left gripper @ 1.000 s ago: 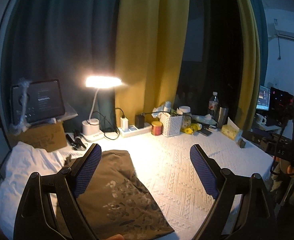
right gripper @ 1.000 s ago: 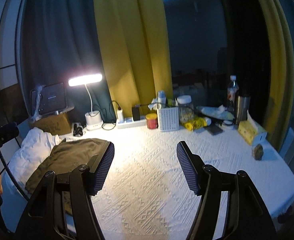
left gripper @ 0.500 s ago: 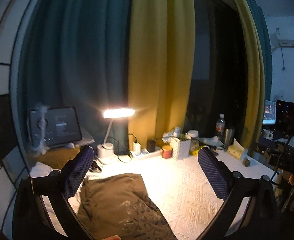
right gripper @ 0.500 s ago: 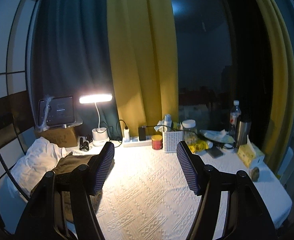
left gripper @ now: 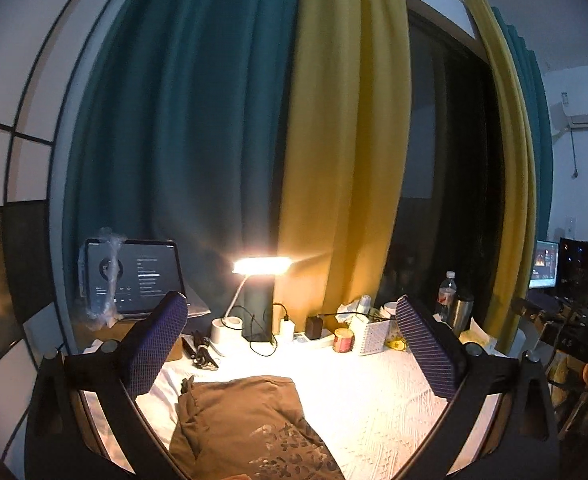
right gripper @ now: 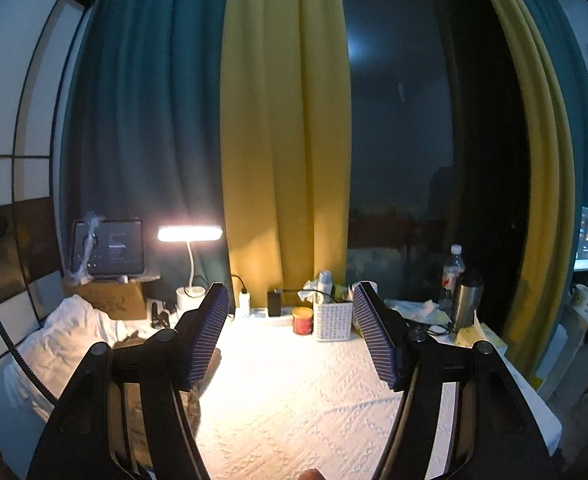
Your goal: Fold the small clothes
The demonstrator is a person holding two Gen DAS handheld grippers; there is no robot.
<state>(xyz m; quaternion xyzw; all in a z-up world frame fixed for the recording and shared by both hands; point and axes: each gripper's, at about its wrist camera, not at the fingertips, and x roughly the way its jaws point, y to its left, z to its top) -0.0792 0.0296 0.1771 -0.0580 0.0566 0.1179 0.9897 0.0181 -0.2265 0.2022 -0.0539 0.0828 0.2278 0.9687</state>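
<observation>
— Both hand-held grippers have risen; what does the left view show?
— Left hand-held gripper [left gripper: 290, 344] jaws just widened, empty; brown garment [left gripper: 250, 428] lies folded below them on the tabletop [left gripper: 377, 400].
— And right view?
— Right hand-held gripper [right gripper: 292, 334] gapes empty; garment peeks behind its left finger.

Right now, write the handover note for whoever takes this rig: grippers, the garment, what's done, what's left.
Left gripper: open, nothing between the pads, raised above the table.
Right gripper: open, empty, also raised.
Brown printed garment: lies folded on the white textured tablecloth at its left side, below the left gripper and touched by neither gripper.
Done: this garment looks folded and released.
Left: no other small clothes are clearly visible; check the white bedding at the left.
</observation>
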